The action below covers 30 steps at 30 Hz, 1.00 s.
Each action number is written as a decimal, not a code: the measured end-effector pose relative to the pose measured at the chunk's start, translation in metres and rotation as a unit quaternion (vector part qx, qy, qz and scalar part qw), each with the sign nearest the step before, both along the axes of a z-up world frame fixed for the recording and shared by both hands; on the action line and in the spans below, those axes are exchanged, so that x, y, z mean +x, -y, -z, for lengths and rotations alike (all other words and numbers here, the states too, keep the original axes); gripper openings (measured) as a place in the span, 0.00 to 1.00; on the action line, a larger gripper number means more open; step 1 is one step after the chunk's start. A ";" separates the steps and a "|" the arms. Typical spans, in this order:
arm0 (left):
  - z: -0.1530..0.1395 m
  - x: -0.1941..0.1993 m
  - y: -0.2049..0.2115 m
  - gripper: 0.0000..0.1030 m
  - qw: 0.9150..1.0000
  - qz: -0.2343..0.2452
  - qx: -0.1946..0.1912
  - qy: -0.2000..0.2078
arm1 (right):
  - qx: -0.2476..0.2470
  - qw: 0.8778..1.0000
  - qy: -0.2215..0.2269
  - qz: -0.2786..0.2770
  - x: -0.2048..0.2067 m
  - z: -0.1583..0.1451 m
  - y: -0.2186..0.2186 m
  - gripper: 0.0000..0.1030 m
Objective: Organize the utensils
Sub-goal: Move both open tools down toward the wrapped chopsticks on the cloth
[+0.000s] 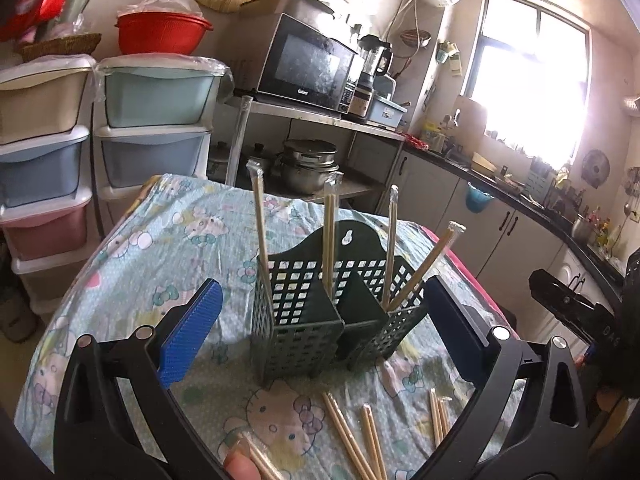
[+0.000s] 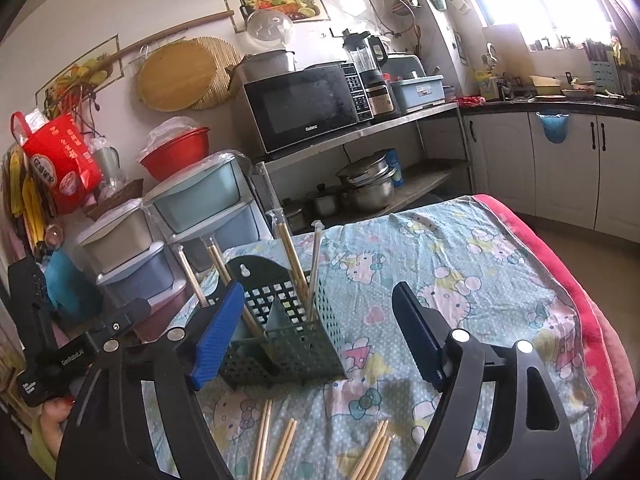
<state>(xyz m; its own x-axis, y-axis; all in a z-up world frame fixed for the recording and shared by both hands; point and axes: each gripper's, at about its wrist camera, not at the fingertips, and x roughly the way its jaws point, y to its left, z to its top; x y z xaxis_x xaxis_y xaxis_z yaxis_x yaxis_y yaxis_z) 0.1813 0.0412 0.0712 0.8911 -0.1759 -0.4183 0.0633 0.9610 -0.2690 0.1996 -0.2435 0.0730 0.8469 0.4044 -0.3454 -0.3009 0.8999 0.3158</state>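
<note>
Several pairs of wrapped wooden chopsticks point(image 1: 352, 440) lie loose on the cartoon-cat tablecloth point(image 1: 160, 264) at the near edge of the table, just short of the two hand-held grippers. A fingertip point(image 1: 240, 465) shows at the bottom of the left wrist view, beside one wrapped pair.

The left gripper point(image 1: 324, 320) has its blue-padded fingers point(image 1: 192, 328) spread wide with nothing clamped; the dark green slotted utensil caddy point(image 1: 320, 320) stands between and just beyond them, and neither pad presses on it. The right gripper point(image 2: 320, 336) is also spread apart and empty; in its view the caddy point(image 2: 288, 344) sits just beside the left-hand pad, whether touching it cannot be told, and well apart from the other pad. Part of the left gripper's black body point(image 2: 60, 344) shows at that view's left edge.

The caddy stands upright on the cloth, divided into compartments. Four wrapped pairs of chopsticks point(image 1: 328, 240) stand in it: one at its left side, one near the middle divider, and two in the right compartment, the outermost of them leaning to the right.

Beyond the table are stacked pastel plastic drawers point(image 1: 156, 92), a red bowl point(image 1: 164, 32) on top, and a metal shelf with a black microwave point(image 1: 308, 64) above steel pots point(image 1: 308, 164). A counter runs under a bright window point(image 1: 528, 72).
</note>
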 end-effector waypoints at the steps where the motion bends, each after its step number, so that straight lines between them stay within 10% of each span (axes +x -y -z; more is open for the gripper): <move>1: 0.001 -0.002 -0.002 0.90 1.000 -0.003 -0.003 0.000 | 0.000 1.000 -0.001 -0.001 -0.001 0.001 0.000 0.72; 30: 0.049 -0.018 -0.021 0.90 0.996 -0.019 -0.007 -0.083 | -0.026 0.997 -0.052 -0.052 -0.018 0.029 -0.023 0.72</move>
<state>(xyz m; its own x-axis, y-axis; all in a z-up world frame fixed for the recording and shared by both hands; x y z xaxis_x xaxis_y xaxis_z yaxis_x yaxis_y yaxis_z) 0.1635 0.0617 0.0219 0.8165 -0.1498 -0.5576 -0.0199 0.9579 -0.2865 0.1819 -0.2209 0.0436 0.7597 0.4668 -0.4528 -0.3608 0.8818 0.3039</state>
